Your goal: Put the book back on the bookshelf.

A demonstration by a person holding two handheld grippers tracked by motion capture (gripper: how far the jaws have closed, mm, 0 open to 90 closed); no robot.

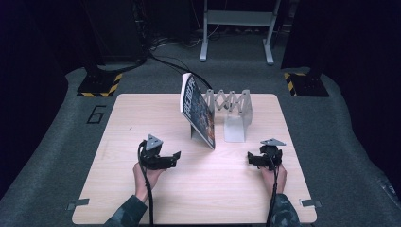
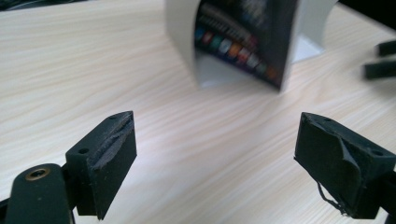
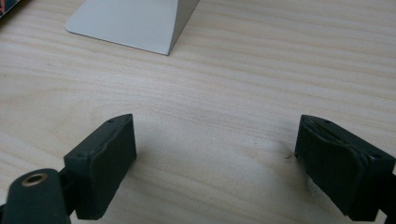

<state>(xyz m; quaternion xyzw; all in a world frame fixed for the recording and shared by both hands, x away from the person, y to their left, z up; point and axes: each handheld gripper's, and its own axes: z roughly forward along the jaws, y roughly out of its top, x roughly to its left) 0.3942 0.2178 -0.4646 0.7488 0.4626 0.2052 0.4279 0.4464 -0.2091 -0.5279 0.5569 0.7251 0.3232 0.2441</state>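
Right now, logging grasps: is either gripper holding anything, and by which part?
Nothing is held: the left gripper and right gripper both stand open over bare table.

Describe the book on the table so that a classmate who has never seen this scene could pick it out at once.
Start at the pale wooden table and look to its far middle, where a grey expanding rack stands. The book leans tilted against the rack's left end. Its dark, colourfully printed cover sets it apart from the plain grey metal beside it.
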